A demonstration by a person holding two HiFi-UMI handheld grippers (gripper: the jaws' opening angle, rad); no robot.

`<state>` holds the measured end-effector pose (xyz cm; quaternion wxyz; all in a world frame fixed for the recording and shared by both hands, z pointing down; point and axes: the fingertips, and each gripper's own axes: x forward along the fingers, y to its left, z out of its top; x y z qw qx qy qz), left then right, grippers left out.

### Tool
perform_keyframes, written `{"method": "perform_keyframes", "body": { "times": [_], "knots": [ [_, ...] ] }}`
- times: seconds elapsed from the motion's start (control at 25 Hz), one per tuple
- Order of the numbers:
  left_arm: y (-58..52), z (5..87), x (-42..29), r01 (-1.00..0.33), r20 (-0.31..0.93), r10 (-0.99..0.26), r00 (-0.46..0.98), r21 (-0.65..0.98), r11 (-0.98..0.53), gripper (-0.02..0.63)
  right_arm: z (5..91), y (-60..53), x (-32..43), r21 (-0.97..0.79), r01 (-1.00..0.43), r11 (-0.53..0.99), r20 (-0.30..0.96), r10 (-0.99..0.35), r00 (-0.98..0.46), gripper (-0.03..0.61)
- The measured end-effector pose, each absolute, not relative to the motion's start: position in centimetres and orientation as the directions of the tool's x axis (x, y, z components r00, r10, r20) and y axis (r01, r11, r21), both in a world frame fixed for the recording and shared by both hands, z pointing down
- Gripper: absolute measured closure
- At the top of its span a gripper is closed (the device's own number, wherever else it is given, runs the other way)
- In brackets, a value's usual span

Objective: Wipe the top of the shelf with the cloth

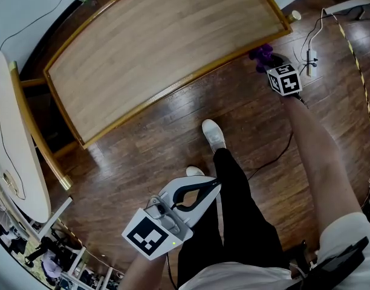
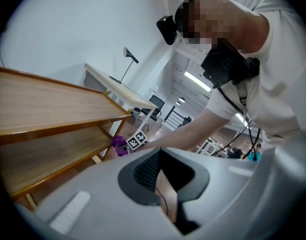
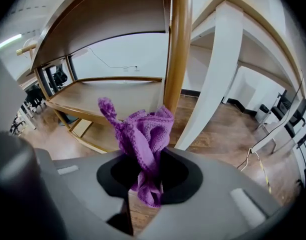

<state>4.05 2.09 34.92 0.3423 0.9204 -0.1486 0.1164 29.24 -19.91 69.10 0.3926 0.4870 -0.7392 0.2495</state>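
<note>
The left gripper (image 1: 214,186) hangs over the wooden floor (image 1: 142,150), off the shelf's (image 1: 161,47) front edge. Its fingers are pressed together on nothing. Just beside the shelf's front right corner, the right gripper (image 3: 149,176) pinches the purple cloth (image 1: 261,54).

We see the cloth (image 3: 143,134), a fuzzy purple rag bunched into upright folds with one twisted corner sticking up. It is pinched at its lower end between the closed jaws of the right gripper (image 3: 145,181), held over the floor just beside the shelf's corner post and below its top. The shelf (image 1: 161,41) is wooden, its top a board of pale planks framed by a raised, darker honey-coloured rim, with a lower board beneath.
</note>
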Motion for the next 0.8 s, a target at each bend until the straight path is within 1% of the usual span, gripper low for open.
{"method": "perform_keyframes", "body": {
  "times": [0.2, 0.36, 0.52, 0.64, 0.8],
  "knots": [
    [2.4, 34.7, 3.3, -0.373, 0.309, -0.227, 0.923, 0.582, -0.723, 0.595, 68.6, -19.3, 28.0, 0.001, -0.917, 0.400, 0.815, -0.532, -0.231, 0.483],
    [3.6, 34.4, 1.8, -0.396, 0.309, -0.258, 0.915, 0.582, -0.710, 0.595, 68.1, -16.5, 23.1, -0.073, -0.901, 0.427, 0.796, -0.520, -0.311, 0.483],
    [4.9, 33.9, -0.6, -0.432, 0.293, -0.318, 0.902, 0.570, -0.699, 0.595, 67.8, -12.1, 13.5, -0.186, -0.819, 0.543, 0.761, -0.447, -0.470, 0.483],
    [6.5, 34.1, -3.5, -0.478, 0.303, -0.369, 0.879, 0.569, -0.670, 0.595, 68.6, -8.2, 4.5, -0.257, -0.720, 0.645, 0.743, -0.345, -0.574, 0.483],
    [8.2, 34.7, -8.0, -0.561, 0.342, -0.447, 0.827, 0.561, -0.609, 0.595, 69.2, -5.1, -6.7, -0.315, -0.576, 0.754, 0.710, -0.216, -0.670, 0.483]
  ]
}}
